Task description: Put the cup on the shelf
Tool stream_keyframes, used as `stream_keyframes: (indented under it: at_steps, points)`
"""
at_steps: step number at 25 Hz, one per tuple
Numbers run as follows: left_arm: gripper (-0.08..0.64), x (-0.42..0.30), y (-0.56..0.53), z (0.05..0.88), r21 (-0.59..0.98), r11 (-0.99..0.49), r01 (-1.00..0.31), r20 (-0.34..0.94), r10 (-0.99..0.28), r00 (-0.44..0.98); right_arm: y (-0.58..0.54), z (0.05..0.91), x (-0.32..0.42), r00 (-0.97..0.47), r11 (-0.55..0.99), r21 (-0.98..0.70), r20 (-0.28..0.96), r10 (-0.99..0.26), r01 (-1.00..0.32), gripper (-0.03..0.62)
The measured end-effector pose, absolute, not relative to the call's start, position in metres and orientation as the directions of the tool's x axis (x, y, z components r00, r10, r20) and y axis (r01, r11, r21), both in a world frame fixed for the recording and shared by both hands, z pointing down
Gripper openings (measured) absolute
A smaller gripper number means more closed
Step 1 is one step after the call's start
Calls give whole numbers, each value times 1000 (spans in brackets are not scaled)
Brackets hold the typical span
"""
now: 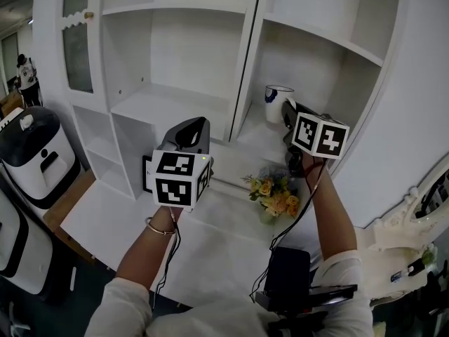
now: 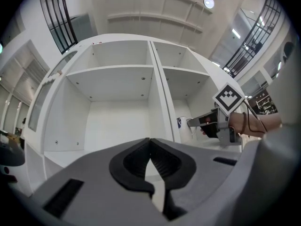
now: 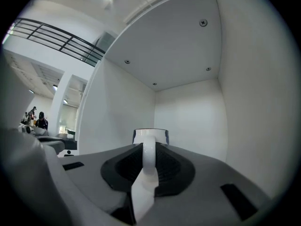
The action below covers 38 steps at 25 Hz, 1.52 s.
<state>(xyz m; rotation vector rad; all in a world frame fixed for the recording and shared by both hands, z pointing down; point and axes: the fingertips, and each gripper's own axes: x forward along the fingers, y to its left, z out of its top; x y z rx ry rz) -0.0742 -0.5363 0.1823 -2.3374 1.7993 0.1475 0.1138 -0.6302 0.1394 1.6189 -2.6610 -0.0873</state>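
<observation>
— Where do we have the cup (image 1: 278,97)?
— In the right compartment of the white shelf (image 1: 256,135), close to the divider. We cannot tell whether its base rests on the board (the gripper hides it).
— And our right gripper (image 3: 149,147)?
— Closed on the cup's handle (image 3: 148,159), which runs upright between the two dark pads (image 3: 124,171). The cup's top shows just beyond them.
— The left gripper (image 2: 150,145)?
— Its jaws meet at the tips with nothing between them. We hold it in front of the left compartment, well apart from the cup.
— Anything else?
— A bunch of yellow flowers (image 1: 272,194) lies on the white counter (image 1: 119,216), nearer to us.
</observation>
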Motion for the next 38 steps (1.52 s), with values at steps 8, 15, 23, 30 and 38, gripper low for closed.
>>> stream_keyframes:
  at_steps: [8,15,23,30,38]
  points:
    - [8,-74,-550,186,-93,-250,-964,-173,-949,263,-661,144,108,-463,466,64,49,-885,-883,74]
    - [8,-75,-551,189,-84,-251,-964,-174,-949,262,-678,154,104,-479,484,14,115,-870,-875,74]
    - [8,-84,-548,198,-65,-231,-971,-166,-957,239,-677,157,103,-477,483,13,139,-868,-876,75]
    - [8,-84,-540,204,-53,-231,-972,-156,-959,236,-672,163,106,-467,470,-28,171,-867,-882,80]
    - [8,-85,-532,214,-36,-233,-972,-142,-961,236,-664,168,104,-470,474,-33,204,-859,-880,85]
